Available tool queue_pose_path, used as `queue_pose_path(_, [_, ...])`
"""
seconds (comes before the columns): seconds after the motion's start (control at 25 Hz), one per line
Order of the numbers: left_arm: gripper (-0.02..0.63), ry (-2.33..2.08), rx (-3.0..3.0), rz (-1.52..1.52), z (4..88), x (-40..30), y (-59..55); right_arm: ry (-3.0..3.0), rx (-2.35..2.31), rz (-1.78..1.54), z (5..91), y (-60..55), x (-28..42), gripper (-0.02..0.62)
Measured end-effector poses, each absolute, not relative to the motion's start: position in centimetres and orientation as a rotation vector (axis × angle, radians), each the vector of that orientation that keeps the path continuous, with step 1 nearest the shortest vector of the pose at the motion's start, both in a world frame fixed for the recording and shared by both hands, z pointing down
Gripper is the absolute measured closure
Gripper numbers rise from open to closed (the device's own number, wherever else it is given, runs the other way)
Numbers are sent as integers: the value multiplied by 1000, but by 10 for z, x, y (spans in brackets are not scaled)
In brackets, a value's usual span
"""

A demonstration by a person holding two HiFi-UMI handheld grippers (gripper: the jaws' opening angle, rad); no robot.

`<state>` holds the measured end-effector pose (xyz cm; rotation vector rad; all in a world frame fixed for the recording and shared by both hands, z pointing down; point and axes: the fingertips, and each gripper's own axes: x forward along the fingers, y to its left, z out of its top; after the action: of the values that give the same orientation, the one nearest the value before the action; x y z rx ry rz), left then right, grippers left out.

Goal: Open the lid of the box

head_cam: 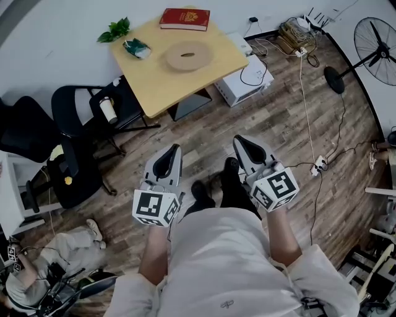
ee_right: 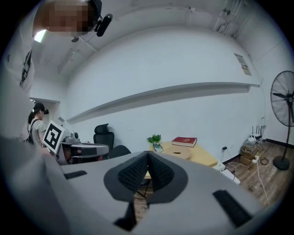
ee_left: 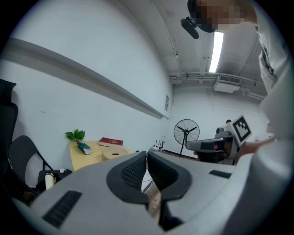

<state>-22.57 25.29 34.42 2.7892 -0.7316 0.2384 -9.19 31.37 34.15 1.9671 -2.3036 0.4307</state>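
Both grippers hang out in front of the person's waist, above the wooden floor, and nothing is in play yet. The left gripper (head_cam: 175,149) has its jaws pressed together with nothing between them. The right gripper (head_cam: 239,140) matches it, closed up and empty. That looks like a carrying posture for walking up, not for working. The target, the round tan box (head_cam: 188,56), sits well away on the far table (head_cam: 162,90), near the middle of the top. Its flat lid, with a small dark slot, is on and untouched. A red book (head_cam: 184,18) lies beyond it at the far edge, and a plant (head_cam: 114,29) marks the far-left corner, both apart from the box, so the lid has room around it. A black office chair (head_cam: 77,114) stands left of the table, off the direct line. Both grippers point toward that table, tipped slightly down. By my read the task hasn't started: the person must get close first, then spread a pair of jaws to take the lid's rim.
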Motion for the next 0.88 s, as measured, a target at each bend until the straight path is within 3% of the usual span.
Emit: queue_pose_path(0.88, [592, -791, 2779, 258, 349, -227, 226, -2337, 1921, 443, 345, 279, -92, 583])
